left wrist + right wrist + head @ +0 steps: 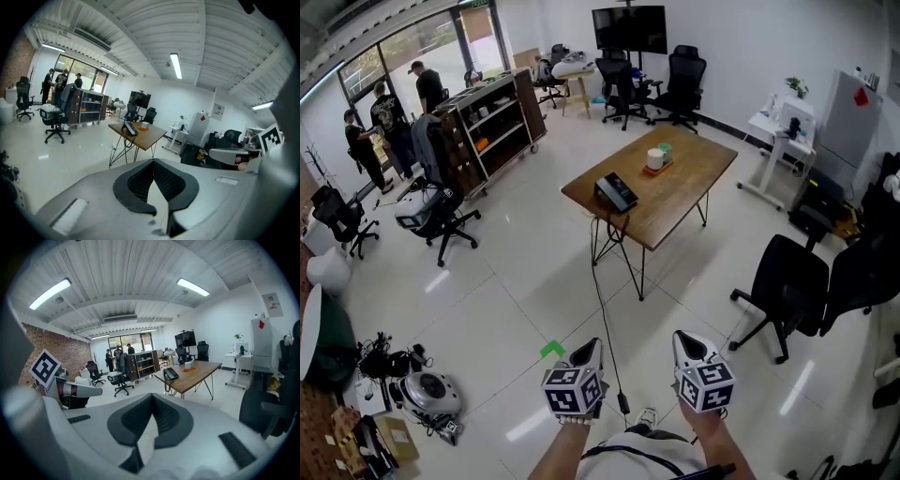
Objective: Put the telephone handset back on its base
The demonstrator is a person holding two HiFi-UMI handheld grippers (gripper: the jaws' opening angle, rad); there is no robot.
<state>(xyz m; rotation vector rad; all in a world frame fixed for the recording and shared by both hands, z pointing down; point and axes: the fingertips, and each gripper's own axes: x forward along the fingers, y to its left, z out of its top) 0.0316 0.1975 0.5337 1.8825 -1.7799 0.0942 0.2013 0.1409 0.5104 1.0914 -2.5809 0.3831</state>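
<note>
Head view | black desk telephone (616,191) far ahead on brown wooden worktop (694,178) | left hand-held gripper (587,352) looks nearer than right hand-held gripper (685,342) | both jaws together, empty

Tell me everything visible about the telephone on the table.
The telephone is a black, plastic-looking desk set lying flat near the closest corner of the wooden table, skewed to its edges. A dark cable drops from beside it to the floor. Whether the handset sits on its base is too small to tell.
</note>
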